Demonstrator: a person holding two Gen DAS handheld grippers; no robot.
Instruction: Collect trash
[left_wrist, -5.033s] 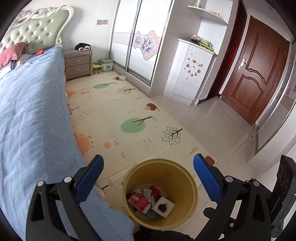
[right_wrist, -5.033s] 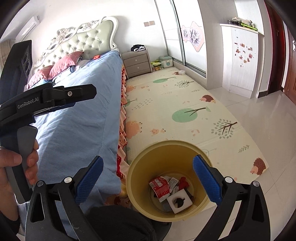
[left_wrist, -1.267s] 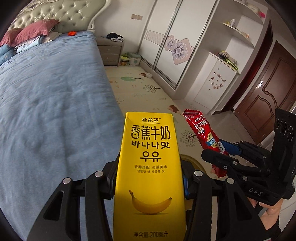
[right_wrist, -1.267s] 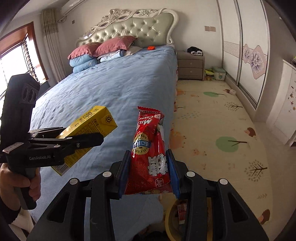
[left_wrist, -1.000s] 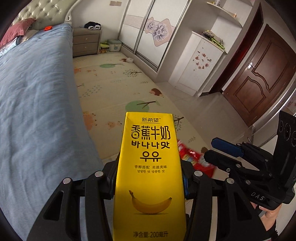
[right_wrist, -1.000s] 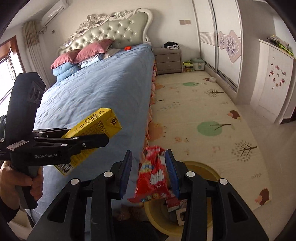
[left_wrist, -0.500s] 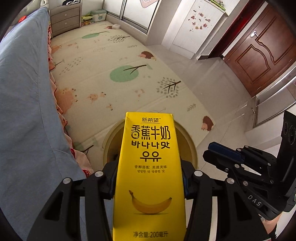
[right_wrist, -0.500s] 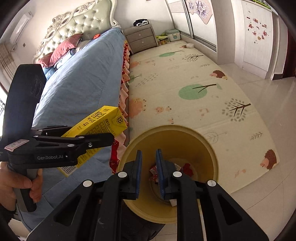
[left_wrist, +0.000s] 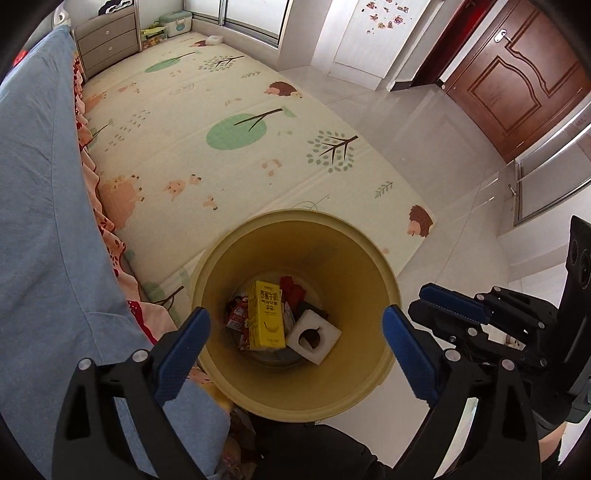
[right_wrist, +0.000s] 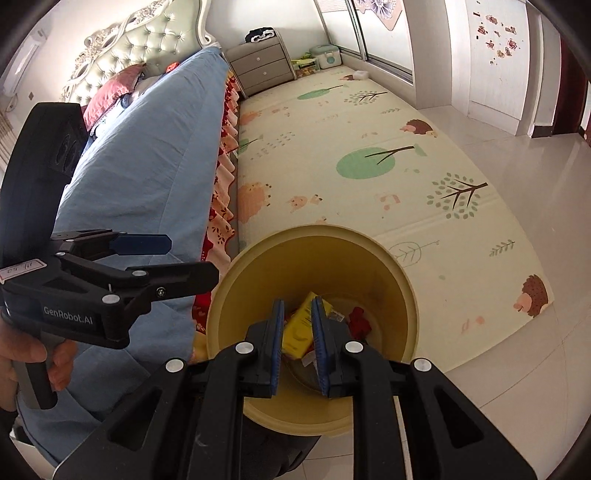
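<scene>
A yellow bin (left_wrist: 295, 236) stands on the floor at the foot of the bed. A yellow banana-milk carton (left_wrist: 266, 315) lies inside it on red wrappers and beside a white foam piece (left_wrist: 314, 338). My left gripper (left_wrist: 295, 343) is open and empty above the bin's near rim. My right gripper (right_wrist: 298, 334) hangs over the bin (right_wrist: 258, 273) with its jaws close together and nothing between them; the carton (right_wrist: 297, 330) shows through the narrow gap. The right gripper also shows at the right in the left wrist view (left_wrist: 448, 304).
The blue-covered bed (left_wrist: 40, 206) runs along the left. A patterned play mat (left_wrist: 221, 147) covers the floor beyond the bin. Tiled floor and a brown door (left_wrist: 517, 81) lie to the right. A grey nightstand (right_wrist: 262, 70) stands at the far end.
My left gripper opened and the banana-milk carton dropped into the bin. Before that, my right gripper let the red snack bag fall in and closed.
</scene>
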